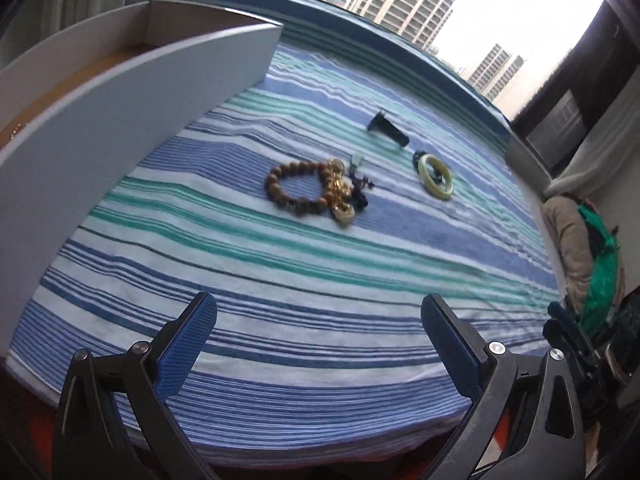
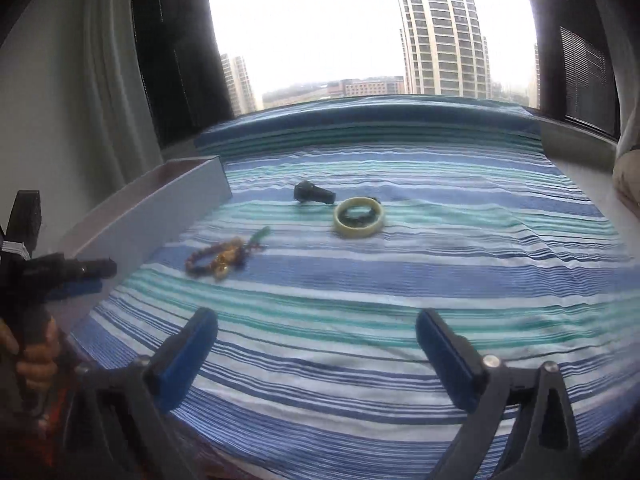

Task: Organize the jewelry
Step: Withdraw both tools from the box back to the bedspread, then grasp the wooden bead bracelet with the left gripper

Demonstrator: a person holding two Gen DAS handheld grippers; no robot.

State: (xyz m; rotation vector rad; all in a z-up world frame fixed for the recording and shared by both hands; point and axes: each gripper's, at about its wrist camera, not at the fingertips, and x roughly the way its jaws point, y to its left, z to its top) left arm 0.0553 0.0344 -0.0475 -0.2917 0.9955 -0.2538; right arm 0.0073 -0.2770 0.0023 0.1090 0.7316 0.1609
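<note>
You hold both the left gripper (image 1: 319, 320) and right gripper (image 2: 317, 332) wide and empty, ready to lift the wooden bead bracelet (image 1: 296, 188) off the striped bed (image 1: 280, 280) toward the open drawer (image 1: 132, 92).

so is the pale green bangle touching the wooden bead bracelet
Apart. The right wrist view shows a stretch of striped cloth between the bangle and the bead bracelet; the left wrist view agrees.

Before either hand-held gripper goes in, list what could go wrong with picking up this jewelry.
1. The wooden bead bracelet lies tangled with a gold charm cluster and dark tassel; lifting one piece may drag the others.
2. The pale green bangle rests partly on a dark beaded piece; smooth and round, it could slip from the pads.
3. The striped cloth is soft and wrinkled, so fingers might pinch fabric.
</note>
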